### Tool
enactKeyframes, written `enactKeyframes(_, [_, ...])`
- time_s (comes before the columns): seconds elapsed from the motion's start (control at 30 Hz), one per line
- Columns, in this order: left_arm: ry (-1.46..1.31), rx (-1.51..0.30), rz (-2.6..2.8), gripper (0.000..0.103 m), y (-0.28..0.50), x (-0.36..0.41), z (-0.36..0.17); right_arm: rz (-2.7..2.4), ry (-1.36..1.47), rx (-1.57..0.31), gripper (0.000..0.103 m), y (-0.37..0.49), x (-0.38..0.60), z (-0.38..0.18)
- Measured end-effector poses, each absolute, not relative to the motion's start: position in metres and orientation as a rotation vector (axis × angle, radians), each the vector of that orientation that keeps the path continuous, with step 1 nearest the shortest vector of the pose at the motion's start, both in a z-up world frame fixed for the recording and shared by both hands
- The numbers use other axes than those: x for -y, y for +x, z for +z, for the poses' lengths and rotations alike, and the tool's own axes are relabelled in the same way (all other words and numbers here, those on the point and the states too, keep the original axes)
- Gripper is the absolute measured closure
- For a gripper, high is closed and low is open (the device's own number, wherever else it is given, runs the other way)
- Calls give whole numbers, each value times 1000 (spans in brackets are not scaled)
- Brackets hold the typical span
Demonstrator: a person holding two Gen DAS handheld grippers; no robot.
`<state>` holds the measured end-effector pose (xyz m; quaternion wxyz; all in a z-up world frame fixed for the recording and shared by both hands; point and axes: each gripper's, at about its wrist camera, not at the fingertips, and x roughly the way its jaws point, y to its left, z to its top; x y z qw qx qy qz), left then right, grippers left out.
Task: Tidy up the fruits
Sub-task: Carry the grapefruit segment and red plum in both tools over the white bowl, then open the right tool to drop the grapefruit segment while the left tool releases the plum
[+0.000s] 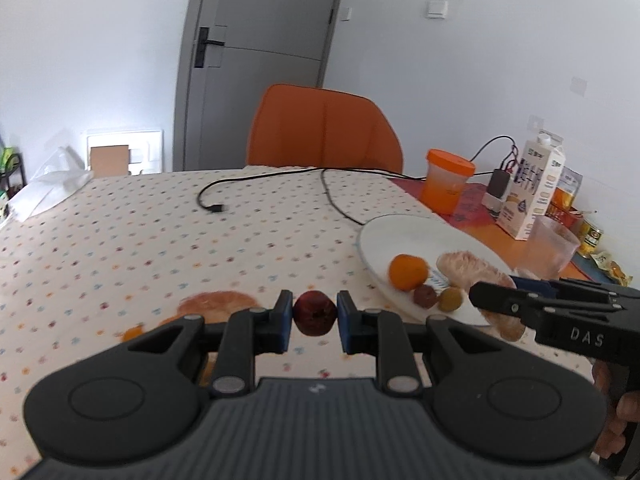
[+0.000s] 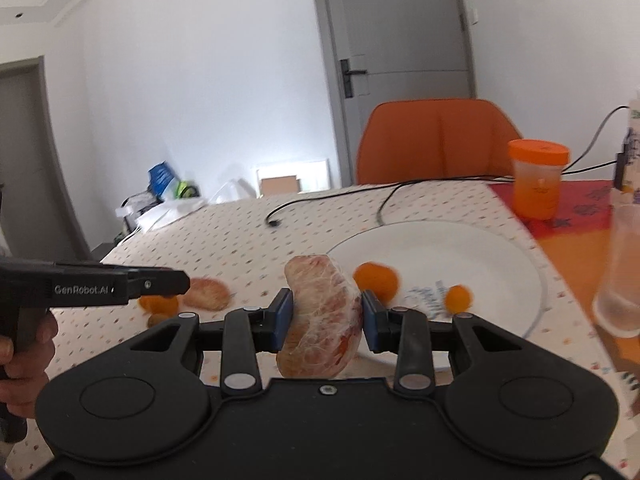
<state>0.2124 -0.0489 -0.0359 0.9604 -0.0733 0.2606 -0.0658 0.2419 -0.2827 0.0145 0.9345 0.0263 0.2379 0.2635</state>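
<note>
My left gripper [image 1: 314,314] is shut on a small dark red fruit [image 1: 315,313] and holds it above the dotted tablecloth, left of the white plate [image 1: 392,232]. My right gripper [image 2: 326,314] is shut on a peeled pomelo segment [image 2: 324,316] at the plate's [image 2: 432,236] near left edge. On the plate lie an orange [image 1: 408,272], a brown fruit [image 1: 425,295], a green fruit [image 1: 450,299] and a pomelo piece [image 1: 468,268]. Another pomelo segment [image 2: 208,294] and an orange [image 2: 158,304] lie on the cloth to the left.
An orange lidded cup [image 1: 446,186], a milk carton [image 1: 534,192], a clear glass [image 2: 622,268] and snack packets stand at the right. A black cable [image 1: 256,188] crosses the far table. An orange chair [image 1: 324,128] stands behind it.
</note>
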Motion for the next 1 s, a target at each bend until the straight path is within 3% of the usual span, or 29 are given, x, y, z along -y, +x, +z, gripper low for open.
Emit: enactKeyframes(1.0, [-27,-535,-277,81,277,156,-34,349,180,-464,68,283,377,-2])
